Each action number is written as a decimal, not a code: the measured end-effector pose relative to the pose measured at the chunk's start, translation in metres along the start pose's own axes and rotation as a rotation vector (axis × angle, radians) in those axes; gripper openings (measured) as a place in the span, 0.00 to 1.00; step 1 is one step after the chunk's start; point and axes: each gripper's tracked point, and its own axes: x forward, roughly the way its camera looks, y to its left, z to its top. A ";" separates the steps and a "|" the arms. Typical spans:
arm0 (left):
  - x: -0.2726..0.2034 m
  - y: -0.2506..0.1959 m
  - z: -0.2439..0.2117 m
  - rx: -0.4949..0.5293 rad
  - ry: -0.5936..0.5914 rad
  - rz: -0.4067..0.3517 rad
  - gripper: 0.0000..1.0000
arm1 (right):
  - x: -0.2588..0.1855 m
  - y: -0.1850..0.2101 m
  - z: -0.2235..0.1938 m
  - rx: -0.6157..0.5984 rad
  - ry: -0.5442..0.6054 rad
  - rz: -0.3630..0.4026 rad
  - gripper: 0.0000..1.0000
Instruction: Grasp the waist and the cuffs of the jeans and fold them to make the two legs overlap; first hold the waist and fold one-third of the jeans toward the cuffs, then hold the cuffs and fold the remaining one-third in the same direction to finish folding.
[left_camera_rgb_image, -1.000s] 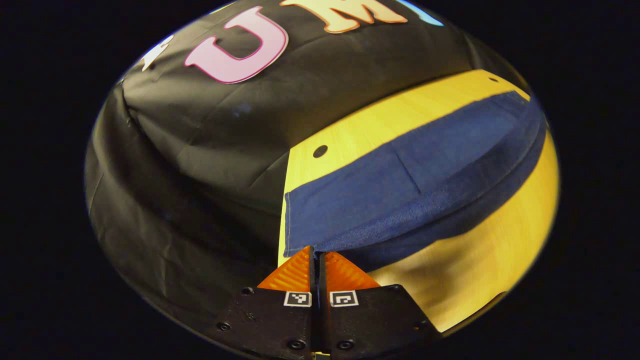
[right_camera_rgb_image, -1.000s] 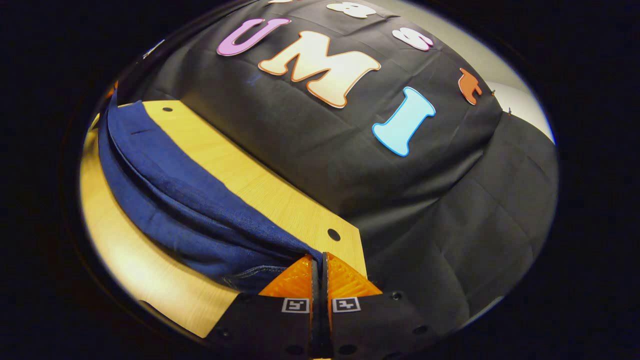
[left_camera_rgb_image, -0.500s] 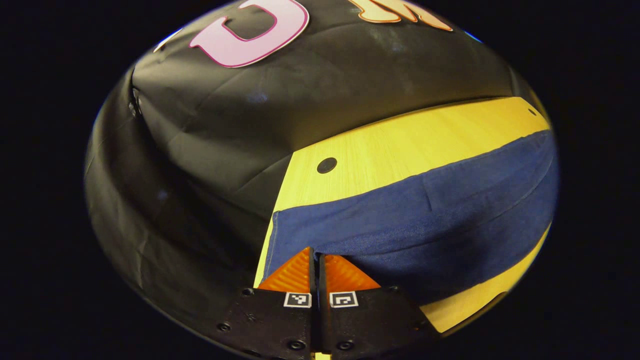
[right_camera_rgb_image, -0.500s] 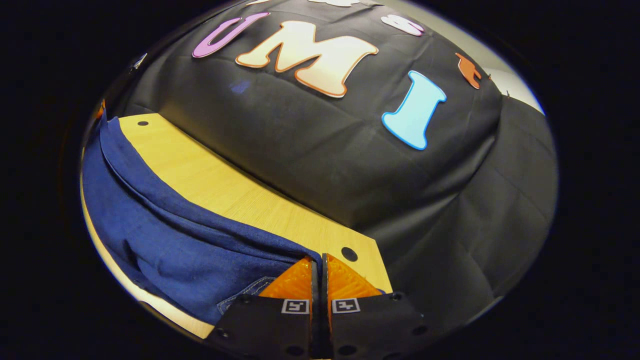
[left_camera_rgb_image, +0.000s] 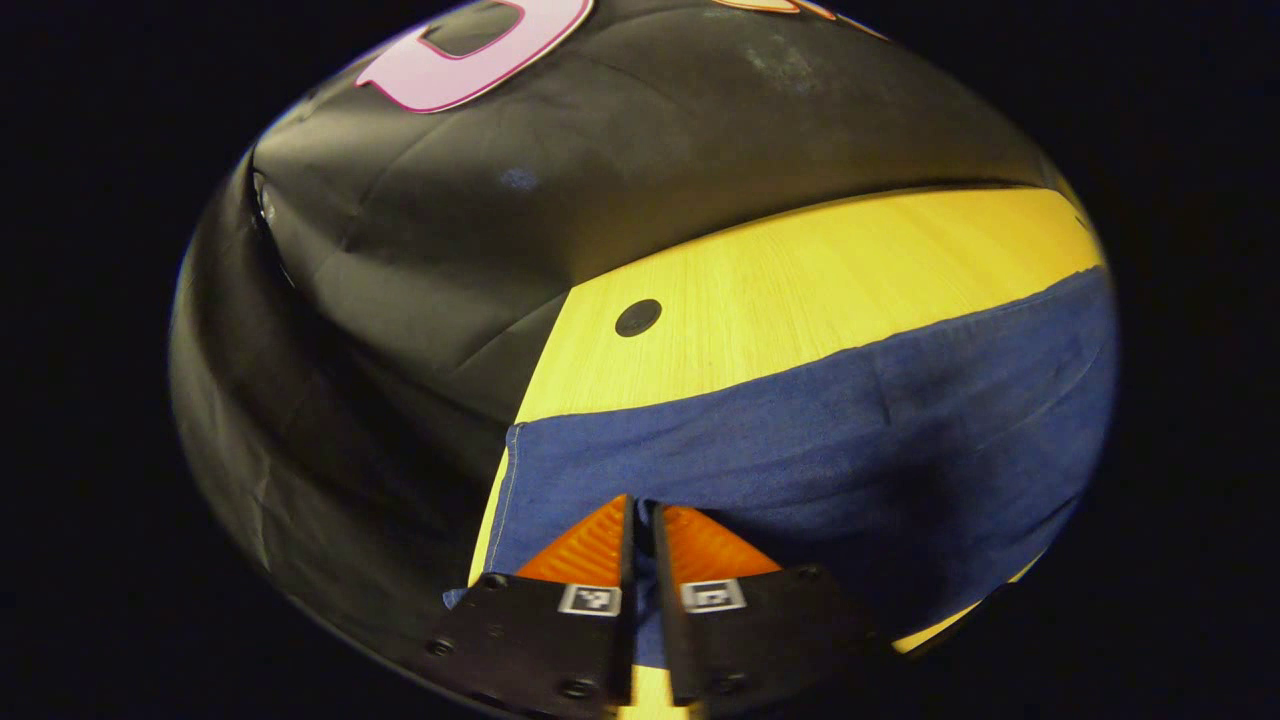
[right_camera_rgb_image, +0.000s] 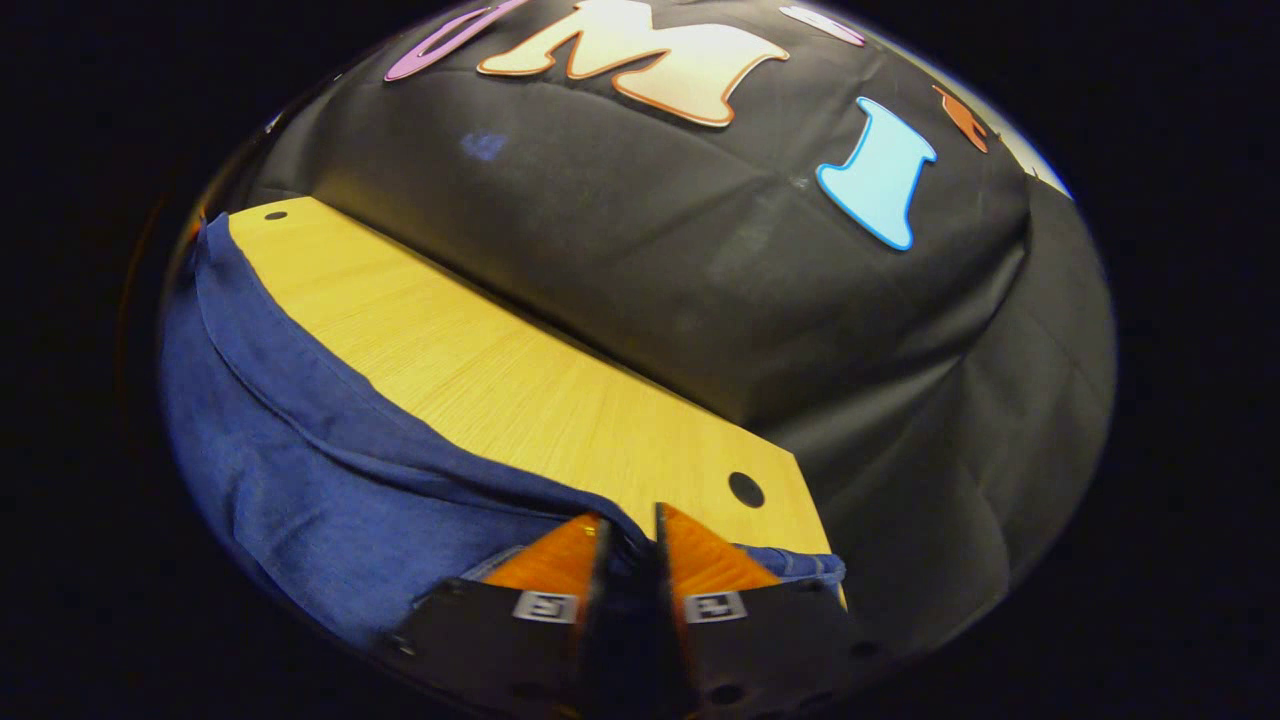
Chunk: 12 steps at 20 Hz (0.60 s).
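Jeans (left_camera_rgb_image: 800, 440) lie on counter (left_camera_rgb_image: 800, 270), legs look overlapped lengthwise. Left tool (left_camera_rgb_image: 640, 520) and right tool (right_camera_rgb_image: 632, 530) over near edge, each w/ narrow gap, letting go. Both thirds folds left.

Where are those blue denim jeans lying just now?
The blue denim jeans lie on the yellow wooden table, along its near edge, before both tongs.

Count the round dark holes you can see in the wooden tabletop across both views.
2. One hole sits near the tabletop corner in the left gripper view; in the right gripper view there is one hole near and one far. The jeans may hide more.
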 end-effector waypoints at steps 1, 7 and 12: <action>-0.006 -0.003 0.007 -0.026 -0.028 -0.016 0.50 | -0.007 -0.004 0.005 0.042 -0.008 0.007 0.53; -0.062 -0.004 0.056 -0.144 -0.237 -0.052 0.95 | -0.034 -0.068 0.008 0.327 -0.004 -0.076 0.99; -0.111 -0.018 0.094 -0.230 -0.364 -0.169 0.95 | -0.052 -0.112 -0.060 0.541 0.128 -0.160 0.99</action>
